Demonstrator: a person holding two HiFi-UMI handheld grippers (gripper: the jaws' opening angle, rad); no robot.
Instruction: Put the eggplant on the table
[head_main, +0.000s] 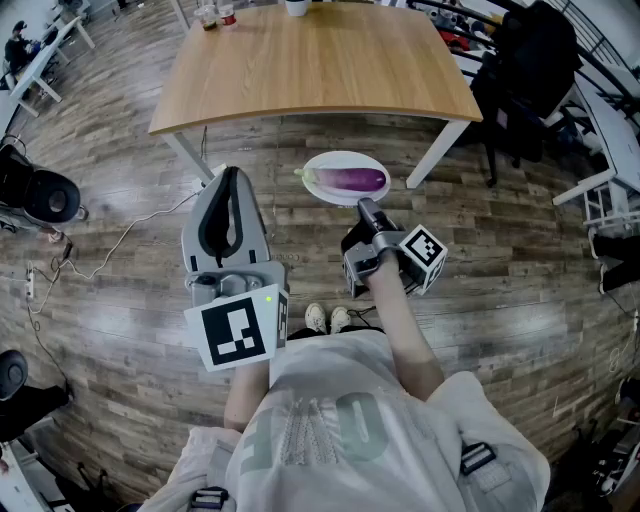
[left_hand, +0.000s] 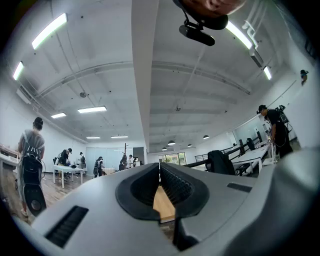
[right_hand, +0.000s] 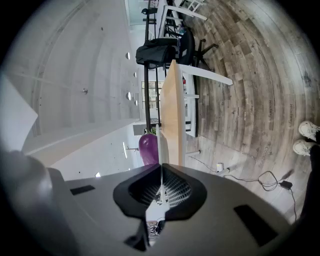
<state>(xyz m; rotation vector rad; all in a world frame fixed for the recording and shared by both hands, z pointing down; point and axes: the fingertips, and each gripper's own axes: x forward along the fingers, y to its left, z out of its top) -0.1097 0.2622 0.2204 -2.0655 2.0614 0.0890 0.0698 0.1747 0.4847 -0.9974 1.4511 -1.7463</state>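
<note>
The right gripper (head_main: 365, 208) was clamped on the rim of the plate (head_main: 322, 194) bearing the eggplant (head_main: 352, 180), held short of the table (head_main: 310, 70), while the left gripper (head_main: 230, 174), closed, seemed empty; next the plate would need a level carry forward.

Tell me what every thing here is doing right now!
eggplant: lying on the plate
plate: held in the air by its rim
right gripper: shut on the plate
left gripper: shut, empty
table: no eggplant on it yet
</note>
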